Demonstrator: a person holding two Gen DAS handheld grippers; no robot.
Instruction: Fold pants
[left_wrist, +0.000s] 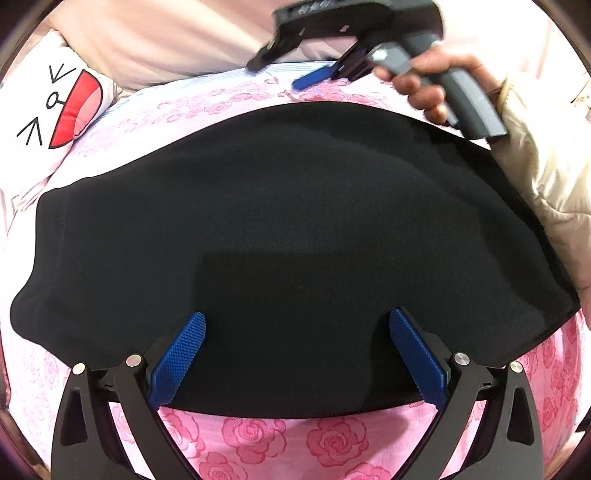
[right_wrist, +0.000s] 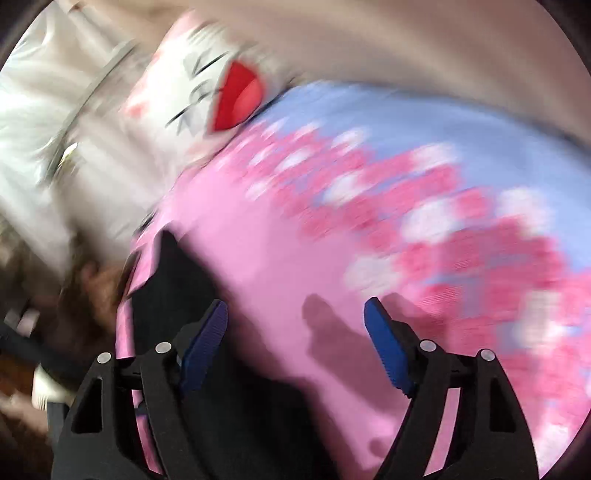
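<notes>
The left tool (left_wrist: 295, 365) hangs over the near edge of the black pants (left_wrist: 288, 229), its blue pads spread wide to either side of the cloth with nothing pinched between them; they stand above or lightly on the fabric, and which of the two cannot be told. The pants lie folded into a broad, flat dark slab across a pink rose-print bedsheet (left_wrist: 258, 443), one seamed end toward the left and the other running out under a cream padded sleeve (left_wrist: 546, 184) on the right. Beyond the far edge, the right tool (left_wrist: 314, 79) is held by a hand (left_wrist: 432, 92) above the sheet, clear of the pants. Its own view is heavily blurred: the right tool (right_wrist: 295, 347) shows its pads well apart and empty, with only sheet and shadow between them and a dark strip of the pants at the lower left. A white cushion with a cartoon face (left_wrist: 59, 107) sits at the head of the bed.

By the look of it, one fold is laid down and both tools are free. The next move probably calls for taking one end of the slab at both corners, lifting evenly and carrying it over the other end without dragging the lower layer
</notes>
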